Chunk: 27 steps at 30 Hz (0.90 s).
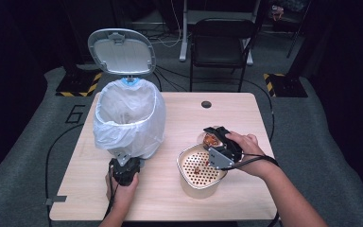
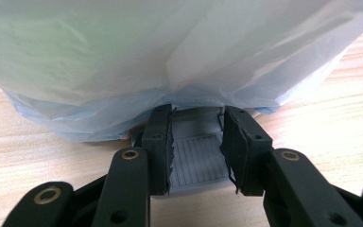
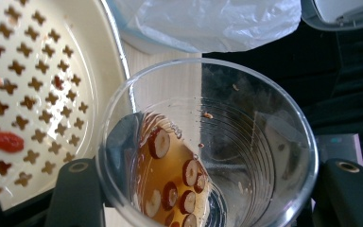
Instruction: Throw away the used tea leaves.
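A pedal bin (image 1: 128,118) lined with a white bag stands at the table's left, its lid (image 1: 121,51) raised. My left gripper (image 1: 124,166) sits at the bin's foot. In the left gripper view its jaws (image 2: 196,118) are closed against both sides of the grey ribbed pedal (image 2: 196,158), under the hanging bag (image 2: 170,47). My right gripper (image 1: 217,142) is shut on a clear plastic cup (image 3: 246,118), tilted beside a cream perforated strainer bowl (image 1: 201,165). Brown liquid with red date slices (image 3: 159,142) pools in the cup. One red berry (image 3: 5,141) lies in the strainer (image 3: 42,71).
The wooden table (image 1: 170,198) has a cable hole (image 1: 206,104) near its far edge. A black folding chair (image 1: 222,42) stands behind the table. Cables run over the grey floor on both sides.
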### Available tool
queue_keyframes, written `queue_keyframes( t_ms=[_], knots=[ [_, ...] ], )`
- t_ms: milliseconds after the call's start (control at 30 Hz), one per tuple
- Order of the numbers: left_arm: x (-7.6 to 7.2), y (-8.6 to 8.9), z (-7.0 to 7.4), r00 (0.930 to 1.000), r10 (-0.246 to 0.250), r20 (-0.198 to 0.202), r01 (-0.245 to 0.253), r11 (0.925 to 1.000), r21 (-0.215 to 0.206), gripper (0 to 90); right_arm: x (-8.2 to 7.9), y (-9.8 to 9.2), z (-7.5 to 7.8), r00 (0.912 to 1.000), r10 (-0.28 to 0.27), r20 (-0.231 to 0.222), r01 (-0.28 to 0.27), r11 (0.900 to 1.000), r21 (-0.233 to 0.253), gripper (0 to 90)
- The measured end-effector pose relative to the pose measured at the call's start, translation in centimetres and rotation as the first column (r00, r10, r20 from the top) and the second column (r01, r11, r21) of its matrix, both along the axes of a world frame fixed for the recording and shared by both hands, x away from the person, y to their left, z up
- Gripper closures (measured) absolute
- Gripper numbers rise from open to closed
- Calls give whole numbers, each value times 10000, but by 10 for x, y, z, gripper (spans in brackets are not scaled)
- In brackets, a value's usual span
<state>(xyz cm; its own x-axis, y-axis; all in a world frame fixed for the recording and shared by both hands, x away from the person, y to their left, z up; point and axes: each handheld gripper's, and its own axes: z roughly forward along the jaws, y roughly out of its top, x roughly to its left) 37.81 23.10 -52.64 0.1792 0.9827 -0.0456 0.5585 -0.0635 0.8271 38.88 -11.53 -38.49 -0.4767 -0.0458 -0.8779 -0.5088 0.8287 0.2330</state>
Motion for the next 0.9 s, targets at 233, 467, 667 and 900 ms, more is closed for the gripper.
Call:
queue_keyframes(
  t_ms=[233, 467, 667, 900],
  knots=[
    [0, 0, 0, 10000, 2, -1, -2, 10000, -6, 635, -7, 8, -7, 9920, 363, 1209, -186, 9894, -1443, 354],
    [0, 0, 0, 10000, -25, -18, 25, 10000, 16, 635, -10, 13, -14, 9790, 491, 1978, 4, 9701, -2427, 355],
    [0, 0, 0, 10000, 6, -1, -6, 10000, -6, 635, -12, 16, -20, 9488, 852, 3040, 269, 9376, -3466, 355],
    [0, 0, 0, 10000, 8, 2, -8, 10000, -18, 635, -19, 18, -30, 8860, 1658, 4330, 636, 8817, -4676, 353]
  ],
)
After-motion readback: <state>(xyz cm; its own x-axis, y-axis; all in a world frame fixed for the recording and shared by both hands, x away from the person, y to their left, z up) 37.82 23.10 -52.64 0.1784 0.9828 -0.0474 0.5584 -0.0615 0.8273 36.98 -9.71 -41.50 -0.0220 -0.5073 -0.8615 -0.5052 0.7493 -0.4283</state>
